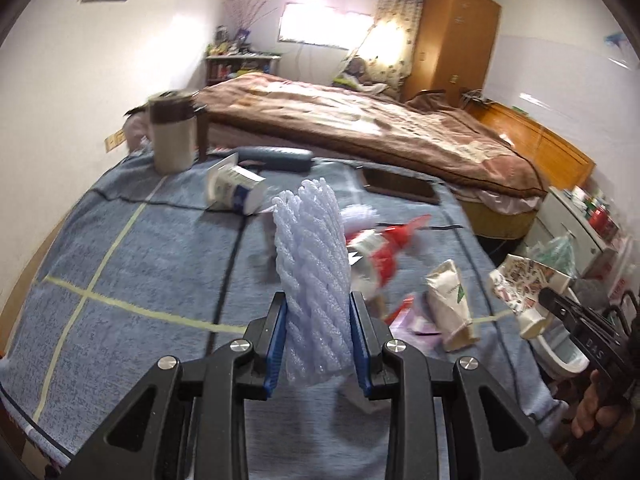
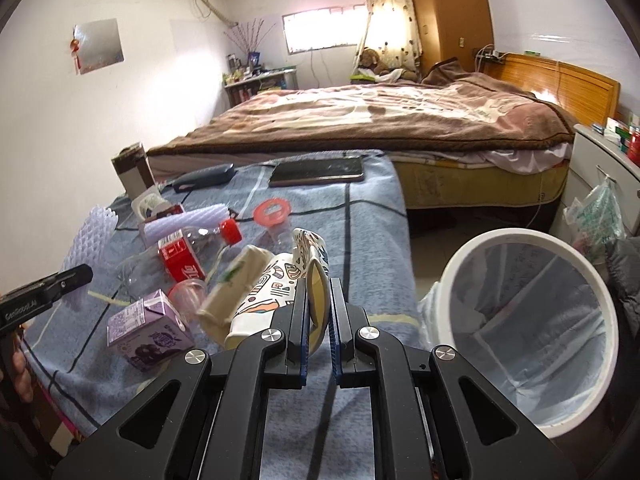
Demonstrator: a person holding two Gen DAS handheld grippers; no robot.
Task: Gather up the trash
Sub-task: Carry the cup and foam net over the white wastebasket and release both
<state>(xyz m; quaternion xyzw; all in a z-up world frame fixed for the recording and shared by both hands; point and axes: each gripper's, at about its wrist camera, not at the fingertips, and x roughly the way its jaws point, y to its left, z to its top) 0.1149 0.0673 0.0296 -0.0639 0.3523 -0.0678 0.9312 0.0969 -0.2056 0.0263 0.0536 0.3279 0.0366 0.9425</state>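
Both tools grip trash: the left tool [image 1: 318,308] clamps an upright white foam fruit net [image 1: 310,248], and the right tool [image 2: 319,300] pinches a crushed patterned paper cup [image 2: 272,292] above the blue-cloth worktop [image 2: 360,216]. Beside it stands a white bin [image 2: 528,240]; a cola bottle [image 2: 188,258] and purple drink carton [image 2: 148,330] lie there.

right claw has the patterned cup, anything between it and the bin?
Nothing visible. The right claw is shut on the crushed patterned paper cup at the blue-cloth table's edge; the white lined trash bin stands open on the floor to its right, with clear space between.
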